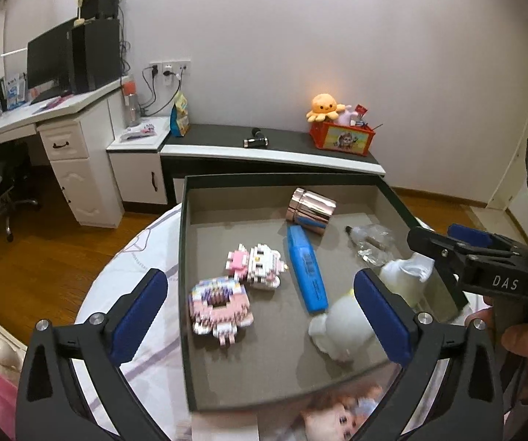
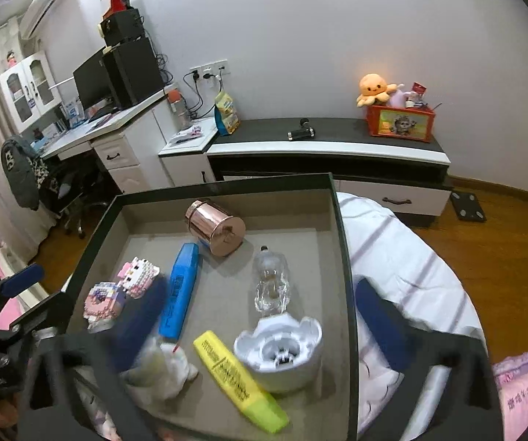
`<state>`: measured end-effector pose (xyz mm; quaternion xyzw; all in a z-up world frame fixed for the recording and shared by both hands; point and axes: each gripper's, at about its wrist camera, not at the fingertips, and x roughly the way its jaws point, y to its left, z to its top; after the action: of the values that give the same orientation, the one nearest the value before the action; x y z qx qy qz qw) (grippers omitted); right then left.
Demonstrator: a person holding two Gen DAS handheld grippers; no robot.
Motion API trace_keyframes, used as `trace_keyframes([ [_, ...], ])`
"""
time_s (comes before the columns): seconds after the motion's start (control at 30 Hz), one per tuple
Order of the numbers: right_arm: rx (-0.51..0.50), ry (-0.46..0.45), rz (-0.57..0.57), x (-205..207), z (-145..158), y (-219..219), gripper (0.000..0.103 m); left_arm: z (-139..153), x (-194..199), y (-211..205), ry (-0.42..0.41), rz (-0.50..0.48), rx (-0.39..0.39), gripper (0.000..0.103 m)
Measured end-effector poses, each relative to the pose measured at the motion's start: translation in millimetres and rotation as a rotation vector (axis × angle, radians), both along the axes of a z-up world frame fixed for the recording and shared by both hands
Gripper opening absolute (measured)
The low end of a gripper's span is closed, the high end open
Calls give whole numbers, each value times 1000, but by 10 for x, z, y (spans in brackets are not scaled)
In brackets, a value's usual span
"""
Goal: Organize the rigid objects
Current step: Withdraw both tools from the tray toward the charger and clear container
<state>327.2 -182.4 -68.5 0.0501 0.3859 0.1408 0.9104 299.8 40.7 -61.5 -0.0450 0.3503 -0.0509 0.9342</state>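
Rigid objects look nearly all gathered in the dark tray (image 2: 341,242): nearest me a yellow highlighter (image 2: 238,378) and white dome-shaped piece (image 2: 282,345), mid-tray the blue highlighter (image 2: 179,290) and pink brick figures (image 1: 234,286), farthest the copper tin (image 2: 216,226). My left gripper (image 1: 260,312) and right gripper (image 2: 260,316) both gape wide over the tray's near end, holding nothing, so I judge little is left.

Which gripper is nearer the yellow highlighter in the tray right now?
Right. The right gripper stands open over the tray's near end, the yellow highlighter lying between its fingers. The left gripper, also open, is over the building-block toys farther left.
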Motion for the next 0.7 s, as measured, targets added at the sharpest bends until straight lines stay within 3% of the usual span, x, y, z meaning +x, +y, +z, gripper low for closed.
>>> trace_keyframes([
  [0.7,12,-133,11,-1366,435,-105,103,302,-1317,85,-103,65,31,103],
])
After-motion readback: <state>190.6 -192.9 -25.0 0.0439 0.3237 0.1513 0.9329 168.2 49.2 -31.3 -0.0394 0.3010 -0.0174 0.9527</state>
